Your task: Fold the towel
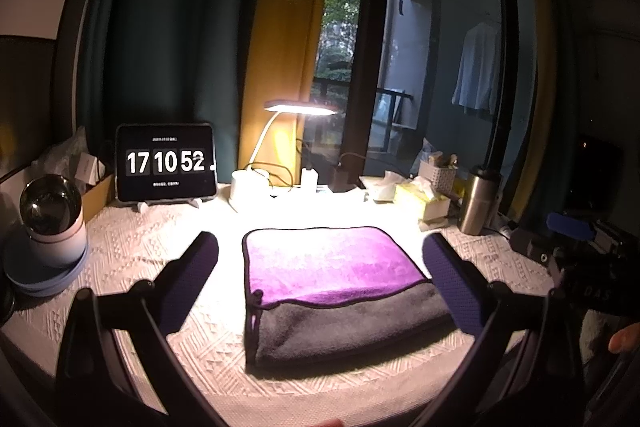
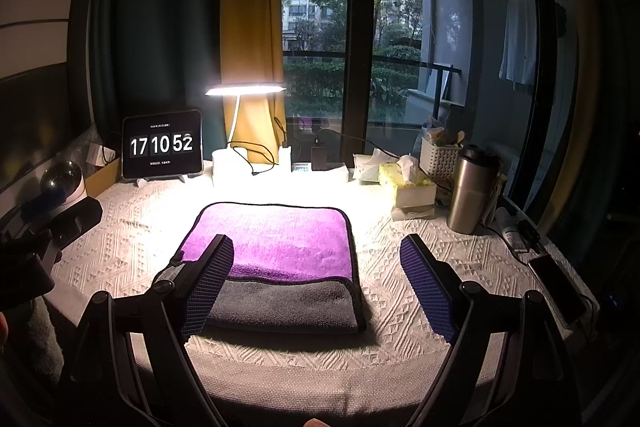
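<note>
A purple and grey towel (image 1: pixel 332 267) lies folded flat on the white textured tablecloth (image 1: pixel 132 247), purple layer on top toward the back, grey layer showing at the front. It also shows in the right wrist view (image 2: pixel 280 247). My left gripper (image 1: pixel 324 255) is open and empty, held above the towel's near part with a finger on each side. My right gripper (image 2: pixel 316 259) is open and empty, above the towel's right front; its left finger (image 2: pixel 208 283) overlaps the towel's left front corner in view.
At the back stand a tablet clock (image 2: pixel 162 147), a lit desk lamp (image 2: pixel 244 91), a tissue box (image 2: pixel 408 187), a white basket (image 2: pixel 440 155) and a steel bottle (image 2: pixel 470 189). A phone (image 2: pixel 558 287) lies at the right edge. A round white device (image 1: pixel 52 219) stands left.
</note>
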`<state>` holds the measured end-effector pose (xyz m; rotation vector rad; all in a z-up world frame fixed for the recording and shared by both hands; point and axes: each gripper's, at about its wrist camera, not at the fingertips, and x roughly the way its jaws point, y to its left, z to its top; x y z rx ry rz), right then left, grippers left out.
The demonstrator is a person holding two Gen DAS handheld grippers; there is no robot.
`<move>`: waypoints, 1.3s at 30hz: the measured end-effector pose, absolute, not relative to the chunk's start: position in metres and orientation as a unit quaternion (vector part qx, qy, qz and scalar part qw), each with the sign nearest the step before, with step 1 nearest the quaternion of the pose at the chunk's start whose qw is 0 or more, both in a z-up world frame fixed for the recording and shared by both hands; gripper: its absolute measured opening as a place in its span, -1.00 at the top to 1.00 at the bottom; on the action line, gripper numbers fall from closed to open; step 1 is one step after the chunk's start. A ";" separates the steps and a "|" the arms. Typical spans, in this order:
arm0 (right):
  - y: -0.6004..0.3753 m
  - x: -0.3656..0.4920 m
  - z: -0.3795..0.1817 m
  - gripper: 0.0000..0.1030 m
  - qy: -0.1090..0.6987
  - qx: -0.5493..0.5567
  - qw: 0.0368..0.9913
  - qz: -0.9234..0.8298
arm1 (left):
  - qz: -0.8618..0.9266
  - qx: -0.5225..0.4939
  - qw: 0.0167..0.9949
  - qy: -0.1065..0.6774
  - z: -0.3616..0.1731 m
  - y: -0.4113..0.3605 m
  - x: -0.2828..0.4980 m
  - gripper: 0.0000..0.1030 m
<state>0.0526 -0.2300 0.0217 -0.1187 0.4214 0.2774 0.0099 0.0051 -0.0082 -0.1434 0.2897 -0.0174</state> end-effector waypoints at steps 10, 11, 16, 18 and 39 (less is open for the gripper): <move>-0.230 0.053 0.021 -0.70 0.208 -0.059 0.967 0.137 | -0.011 -0.069 0.988 0.138 -0.007 0.005 0.008 -0.99; -0.231 0.053 0.022 -0.70 0.209 -0.059 0.967 0.137 | -0.012 -0.069 0.988 0.138 -0.007 0.004 0.008 -0.99; -0.231 0.053 0.022 -0.70 0.209 -0.059 0.966 0.138 | -0.015 -0.068 0.988 0.136 -0.007 0.004 0.007 -0.99; -0.231 0.054 0.022 -0.70 0.210 -0.058 0.966 0.138 | -0.015 -0.068 0.988 0.136 -0.006 0.004 0.007 -0.99; -0.235 0.085 -0.006 -0.70 0.240 -0.057 0.960 0.131 | -0.007 -0.069 0.980 0.187 -0.028 0.006 0.047 -0.99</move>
